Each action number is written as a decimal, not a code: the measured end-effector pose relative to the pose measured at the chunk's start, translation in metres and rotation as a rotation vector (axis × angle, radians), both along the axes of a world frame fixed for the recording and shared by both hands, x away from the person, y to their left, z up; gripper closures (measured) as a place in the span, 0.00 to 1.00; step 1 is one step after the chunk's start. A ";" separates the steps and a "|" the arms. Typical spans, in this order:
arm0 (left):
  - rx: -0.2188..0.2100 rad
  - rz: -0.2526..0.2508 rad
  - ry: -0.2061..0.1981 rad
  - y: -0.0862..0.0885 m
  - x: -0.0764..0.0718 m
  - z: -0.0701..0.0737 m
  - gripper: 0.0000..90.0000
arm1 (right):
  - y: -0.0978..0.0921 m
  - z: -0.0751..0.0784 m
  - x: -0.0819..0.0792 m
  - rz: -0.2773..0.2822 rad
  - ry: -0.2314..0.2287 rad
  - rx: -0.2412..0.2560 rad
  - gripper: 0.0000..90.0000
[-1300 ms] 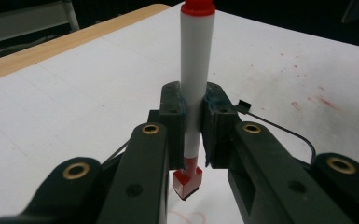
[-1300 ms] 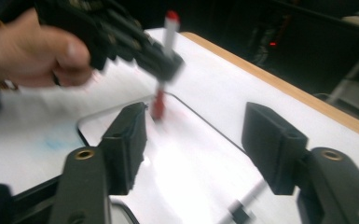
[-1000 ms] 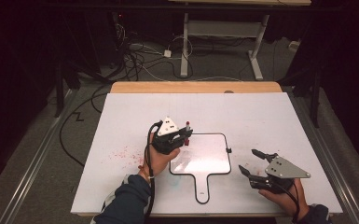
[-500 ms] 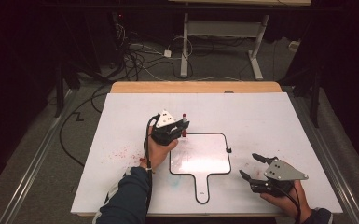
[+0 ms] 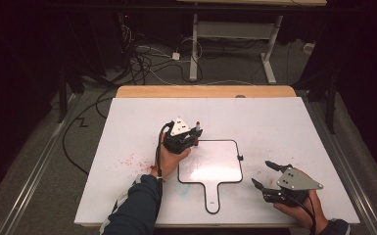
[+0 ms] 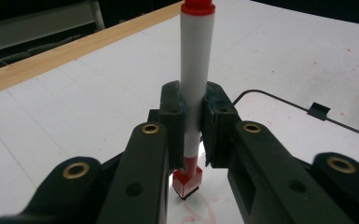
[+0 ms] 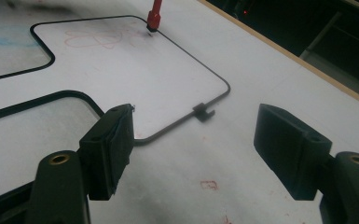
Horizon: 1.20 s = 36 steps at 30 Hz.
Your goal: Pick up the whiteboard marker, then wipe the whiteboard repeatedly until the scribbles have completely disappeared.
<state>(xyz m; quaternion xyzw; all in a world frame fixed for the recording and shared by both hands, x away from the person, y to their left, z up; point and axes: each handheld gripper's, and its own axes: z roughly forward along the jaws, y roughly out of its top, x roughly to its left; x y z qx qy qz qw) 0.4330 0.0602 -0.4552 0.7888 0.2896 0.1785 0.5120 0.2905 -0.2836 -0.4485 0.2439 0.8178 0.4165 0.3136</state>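
Left gripper (image 5: 194,134) is clamped on a red marker (image 6: 195,93), upright with its tip on the paddle-shaped whiteboard (image 5: 210,166)'s far-left corner. It's moved further up the table than a second ago. Right gripper view catches faint red scribbles (image 7: 98,38). Right gripper (image 5: 266,175) sits wide open, holding nothing, beside the board.

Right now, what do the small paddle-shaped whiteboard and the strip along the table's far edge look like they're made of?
The whiteboard looks like a glossy coated panel: it throws a bright glare patch and carries faint red marker lines; its thin black rim could be plastic or metal. The far-edge strip looks like wood or wood laminate, tan and matte, with a grain-like tone in the left gripper view. The marker looks like smooth white plastic.
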 end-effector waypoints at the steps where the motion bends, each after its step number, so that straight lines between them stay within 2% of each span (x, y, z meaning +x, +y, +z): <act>1: 0.000 0.003 0.004 0.000 0.000 -0.001 0.87 | 0.000 0.000 0.000 0.000 0.000 0.000 0.33; 3: 0.013 0.009 0.005 0.000 0.001 -0.002 0.87 | 0.001 -0.001 0.001 0.000 0.001 -0.002 0.33; 15: 0.024 0.011 0.017 0.000 0.000 -0.004 0.87 | 0.002 -0.001 0.004 -0.003 0.002 -0.011 0.33; 27: 0.070 0.007 0.013 -0.002 -0.004 0.000 0.87 | 0.003 -0.001 0.004 0.003 0.008 -0.025 0.33; 32: 0.055 0.017 0.045 0.002 -0.005 0.001 0.88 | 0.004 0.000 0.007 0.009 0.008 -0.021 0.32; 36: 0.064 0.009 0.046 0.002 -0.007 0.002 0.88 | 0.005 0.000 0.005 0.016 0.006 -0.025 0.32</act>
